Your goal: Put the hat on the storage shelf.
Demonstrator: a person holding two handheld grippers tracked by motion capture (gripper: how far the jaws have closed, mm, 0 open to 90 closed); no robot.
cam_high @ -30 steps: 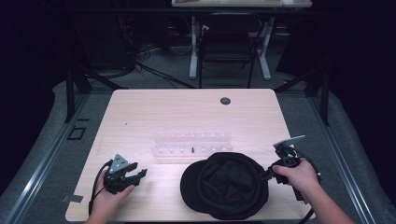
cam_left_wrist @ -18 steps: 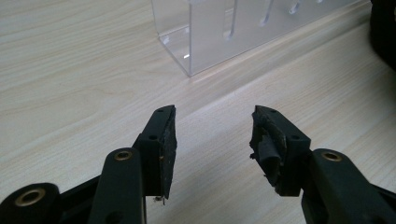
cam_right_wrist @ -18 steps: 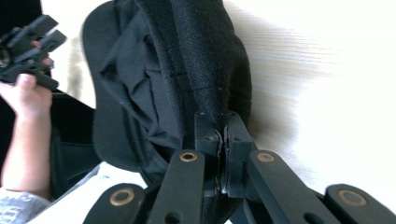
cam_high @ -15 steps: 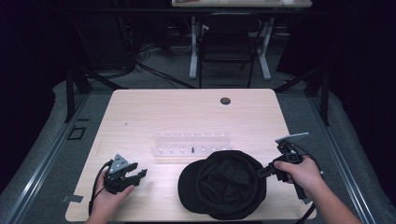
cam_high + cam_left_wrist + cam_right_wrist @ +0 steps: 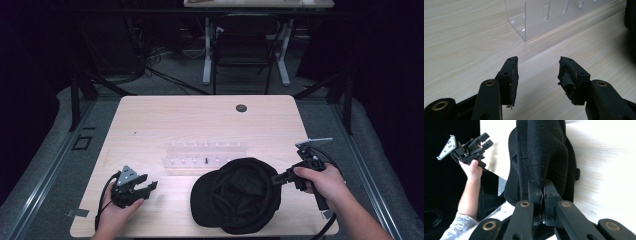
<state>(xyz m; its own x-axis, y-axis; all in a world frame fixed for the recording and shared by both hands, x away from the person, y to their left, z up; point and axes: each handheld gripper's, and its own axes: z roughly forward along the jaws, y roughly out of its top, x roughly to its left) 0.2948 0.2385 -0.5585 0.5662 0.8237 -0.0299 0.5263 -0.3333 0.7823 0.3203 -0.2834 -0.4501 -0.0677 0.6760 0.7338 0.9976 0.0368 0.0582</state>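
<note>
No writing can be read on the cap (image 5: pixel 237 195); its black fabric looks plain, though the views are dim. It lies near the table's (image 5: pixel 200 120) front edge, and the right gripper (image 5: pixel 278 178) is clamped on its rim, fabric pinched between the pads. The left gripper (image 5: pixel 150 186), jaws apart and empty, sits well left of the cap, near a clear rack (image 5: pixel 200 156).

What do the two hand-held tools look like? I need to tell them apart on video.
Both are black, each with a grey three-cornered plate on top and a black cable. The left claw and right claw have brass-coloured pivot rivets. One sleeve is grey-and-white patterned.
</note>
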